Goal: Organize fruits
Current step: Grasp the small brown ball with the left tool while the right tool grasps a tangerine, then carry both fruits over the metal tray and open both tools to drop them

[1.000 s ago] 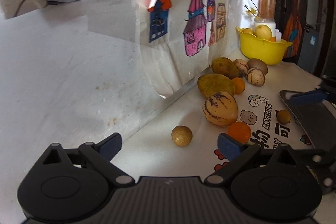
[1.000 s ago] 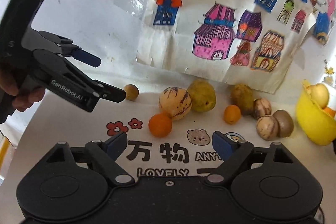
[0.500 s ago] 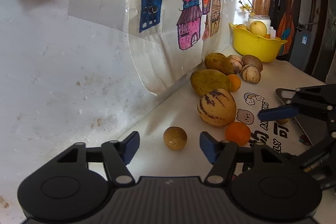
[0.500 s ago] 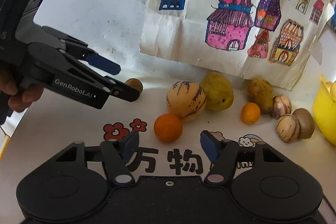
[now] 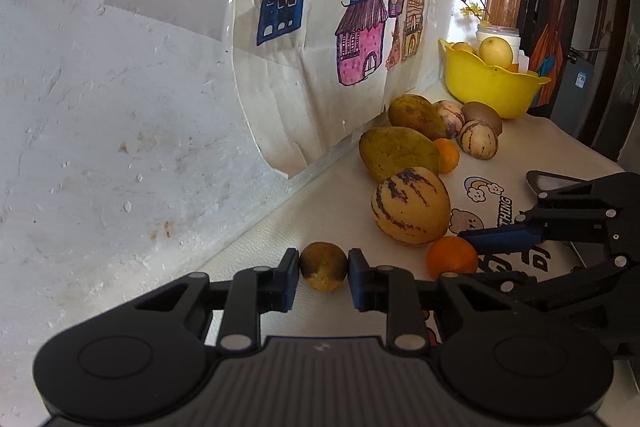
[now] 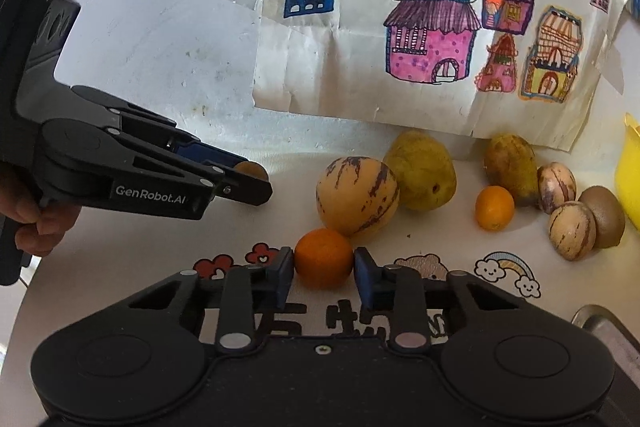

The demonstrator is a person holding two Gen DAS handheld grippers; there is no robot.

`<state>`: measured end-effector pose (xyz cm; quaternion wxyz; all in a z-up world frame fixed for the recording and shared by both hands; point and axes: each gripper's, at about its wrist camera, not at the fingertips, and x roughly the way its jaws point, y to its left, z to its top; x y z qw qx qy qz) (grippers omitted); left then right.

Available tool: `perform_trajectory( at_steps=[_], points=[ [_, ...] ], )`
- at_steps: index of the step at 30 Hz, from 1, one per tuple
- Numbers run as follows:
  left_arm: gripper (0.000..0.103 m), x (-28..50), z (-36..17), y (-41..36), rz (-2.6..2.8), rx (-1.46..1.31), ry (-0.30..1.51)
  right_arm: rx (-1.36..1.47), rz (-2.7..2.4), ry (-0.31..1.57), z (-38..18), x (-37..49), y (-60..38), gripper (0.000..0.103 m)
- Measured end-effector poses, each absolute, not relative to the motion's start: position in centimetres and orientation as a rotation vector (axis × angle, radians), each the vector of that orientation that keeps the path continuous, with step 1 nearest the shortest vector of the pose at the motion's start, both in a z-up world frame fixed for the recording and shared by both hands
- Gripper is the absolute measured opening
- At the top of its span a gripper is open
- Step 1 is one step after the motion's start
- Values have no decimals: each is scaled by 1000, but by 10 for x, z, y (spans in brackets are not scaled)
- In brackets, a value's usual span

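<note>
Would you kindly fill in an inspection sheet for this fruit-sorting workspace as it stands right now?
Surface: white printed tabletop mat, cartoon bears, rainbow and lettering.
Job's things: small brown round fruit; nearer orange; big striped yellow melon; two green-yellow mangoes; small orange; two small striped fruits; brown kiwi; yellow plastic bowl with fruit in it.
Clutter: grey metal tray corner.
Grippers: left gripper, jaws just closed on the small brown fruit; right gripper, jaws just closed on the nearer orange.
Cables: nothing seen.
Surroundings: white wall, coloured house drawings, white jar with yellow flowers, dark door.
</note>
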<state>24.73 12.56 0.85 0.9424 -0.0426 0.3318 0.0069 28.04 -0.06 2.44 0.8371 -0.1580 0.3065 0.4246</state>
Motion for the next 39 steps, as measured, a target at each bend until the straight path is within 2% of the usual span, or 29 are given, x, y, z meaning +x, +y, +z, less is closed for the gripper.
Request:
perform_trajectory(
  at_steps=[8, 19, 26, 39],
  points=[
    [28, 241, 19, 111, -13, -90, 676, -271, 883, 646, 40, 277, -26, 35],
    [28, 255, 45, 50, -120, -113, 648, -211, 756, 606, 72, 268, -120, 35],
    [29, 279, 50, -7, -176, -119, 636, -194, 622, 593, 62, 264, -186, 35],
    [28, 341, 26, -94, -251, -126, 693, -88, 458, 629, 26, 305, -269, 35]
  ],
)
